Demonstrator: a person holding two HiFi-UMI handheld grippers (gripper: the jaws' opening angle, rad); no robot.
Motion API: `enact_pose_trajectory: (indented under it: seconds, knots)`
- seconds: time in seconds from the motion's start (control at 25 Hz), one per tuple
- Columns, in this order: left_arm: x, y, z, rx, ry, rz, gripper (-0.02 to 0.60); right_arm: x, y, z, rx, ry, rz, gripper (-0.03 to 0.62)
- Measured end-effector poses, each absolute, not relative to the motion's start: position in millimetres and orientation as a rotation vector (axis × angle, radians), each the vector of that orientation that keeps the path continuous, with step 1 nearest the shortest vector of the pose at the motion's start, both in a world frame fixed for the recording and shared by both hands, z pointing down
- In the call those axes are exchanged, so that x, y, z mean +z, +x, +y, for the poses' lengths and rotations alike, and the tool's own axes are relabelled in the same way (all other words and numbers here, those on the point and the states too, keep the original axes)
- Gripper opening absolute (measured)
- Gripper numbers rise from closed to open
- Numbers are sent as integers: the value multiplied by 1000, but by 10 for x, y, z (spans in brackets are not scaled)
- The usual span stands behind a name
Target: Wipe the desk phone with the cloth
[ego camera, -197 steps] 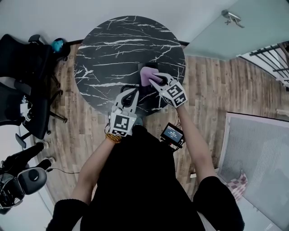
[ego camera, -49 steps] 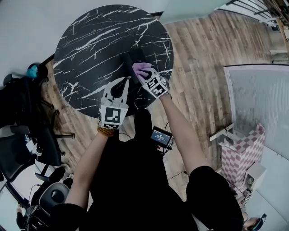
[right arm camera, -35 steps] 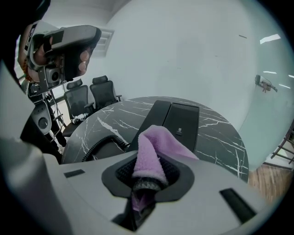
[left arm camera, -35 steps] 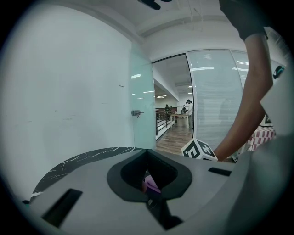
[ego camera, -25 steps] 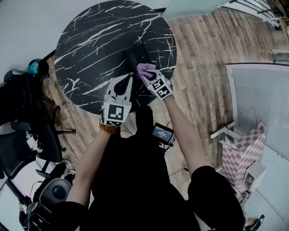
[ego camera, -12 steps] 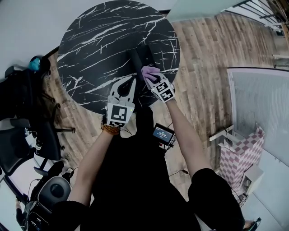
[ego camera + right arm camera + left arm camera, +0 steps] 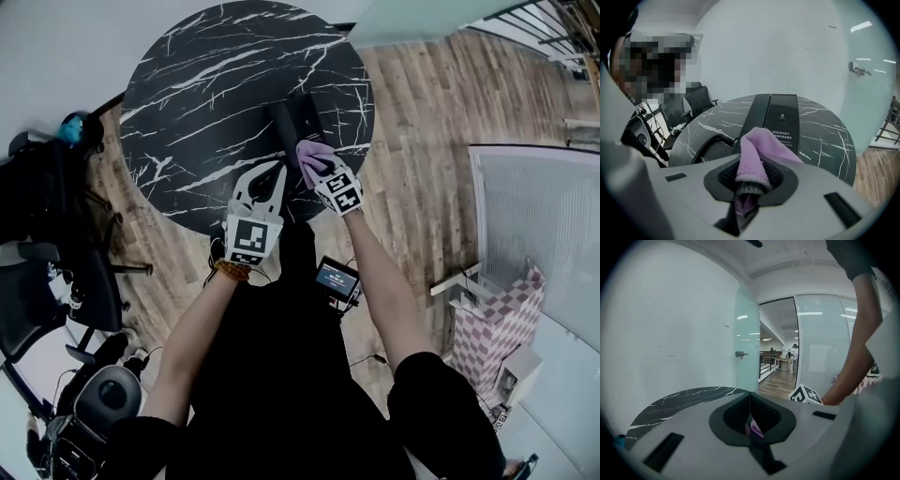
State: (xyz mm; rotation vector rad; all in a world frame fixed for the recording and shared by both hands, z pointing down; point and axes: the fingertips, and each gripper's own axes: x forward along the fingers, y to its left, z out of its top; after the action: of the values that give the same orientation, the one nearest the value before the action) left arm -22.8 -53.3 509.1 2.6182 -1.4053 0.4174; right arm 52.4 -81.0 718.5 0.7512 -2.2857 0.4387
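Observation:
A black desk phone (image 7: 295,124) lies on the round black marble table (image 7: 206,84); in the right gripper view the phone (image 7: 783,119) has its handset along its left side and a coiled cord (image 7: 708,143) trailing left. My right gripper (image 7: 320,171) is shut on a pink cloth (image 7: 313,154), held at the phone's near end. The cloth (image 7: 757,147) bulges up out of the right gripper (image 7: 751,180) and hides its fingertips. My left gripper (image 7: 277,172) hovers just left of the right one, shut with nothing in it; its tips (image 7: 750,397) meet in a seam.
Black office chairs (image 7: 52,216) stand left of the table. A small screen (image 7: 336,278) hangs at the person's waist. Wooden floor (image 7: 422,103) lies to the right, with a glass partition (image 7: 544,244) and a pink checkered object (image 7: 502,328) beyond.
The right gripper has drawn the cloth from the phone's top back to its near end. The left gripper stayed shut beside it. The head camera shifted.

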Motion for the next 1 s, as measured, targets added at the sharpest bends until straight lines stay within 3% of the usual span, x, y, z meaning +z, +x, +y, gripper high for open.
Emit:
enact_pose_trajectory:
  seconds: [0.12, 0.36, 0.76, 1.0]
  knots:
    - [5095, -221, -517, 414, 2611, -1405, 14, 7206, 556, -803, 557, 817, -2286, 72]
    - [5109, -243, -494, 387, 2580, -1411, 14, 7088, 613, -802, 1121, 860, -2282, 74]
    - [5157, -330, -450, 370, 2548, -1433, 14, 6058, 491, -1523, 1044, 829, -2583, 74]
    - [5213, -386, -427, 384, 2536, -1434, 14, 5932, 378, -2149, 807, 904, -2607, 74]
